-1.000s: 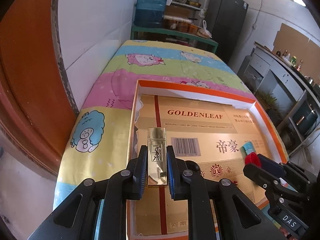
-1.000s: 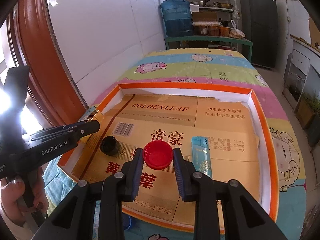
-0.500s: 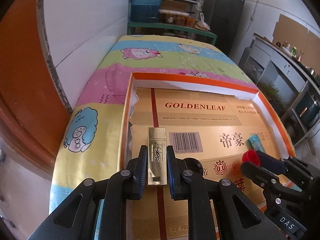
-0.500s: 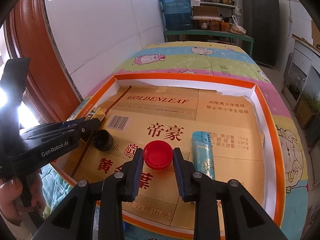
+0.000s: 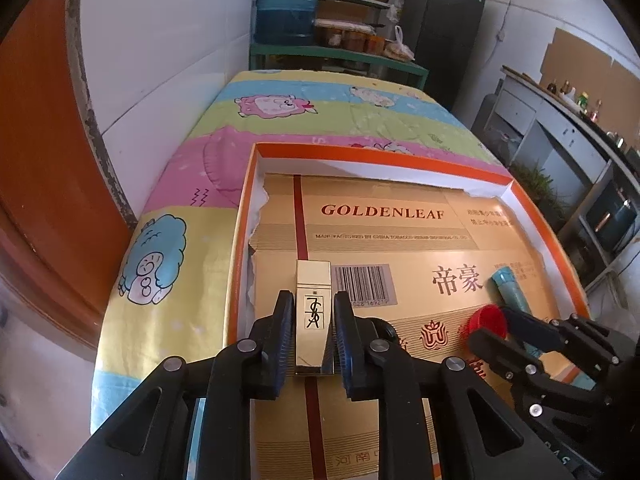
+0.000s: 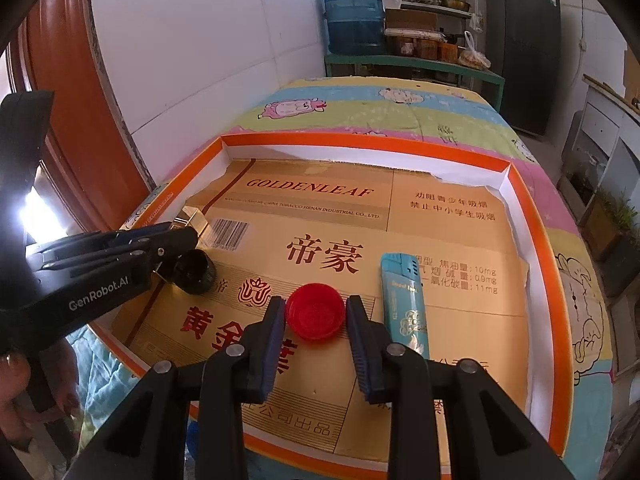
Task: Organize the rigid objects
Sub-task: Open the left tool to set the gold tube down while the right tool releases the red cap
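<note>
Around my two tools I saw a shallow orange-rimmed cardboard tray (image 6: 536,216) lying on a cartoon-printed striped quilt (image 5: 304,120), its floor lined with a flattened golden GOLDENLEAF carton (image 6: 400,236). Beyond the bed stood a large blue water jug (image 6: 352,16) on a green shelf, and a dark refrigerator (image 6: 524,48) beside that. On the carton, a teal plastic lighter (image 6: 404,300) lay just right of my right gripper (image 6: 316,316), and a small black round cap (image 6: 194,272) sat right beside my left tool's tip.

My left gripper (image 5: 314,324) was clamped on a gold rectangular YSL-marked lipstick case (image 5: 313,312), both blue pads pressed against its long sides, the case pointing forward over the tray's left part near the barcode. The right gripper's pads flanked a red round plastic bottle cap (image 6: 315,311); they looked snug to its sides, but whether it was lifted off the carton I could not tell.

Both tools pointed forward and downward across the tray's near edge, the left one at the left wall, the right one near the middle. A hand (image 6: 16,380) showed at the left tool's grip.
</note>
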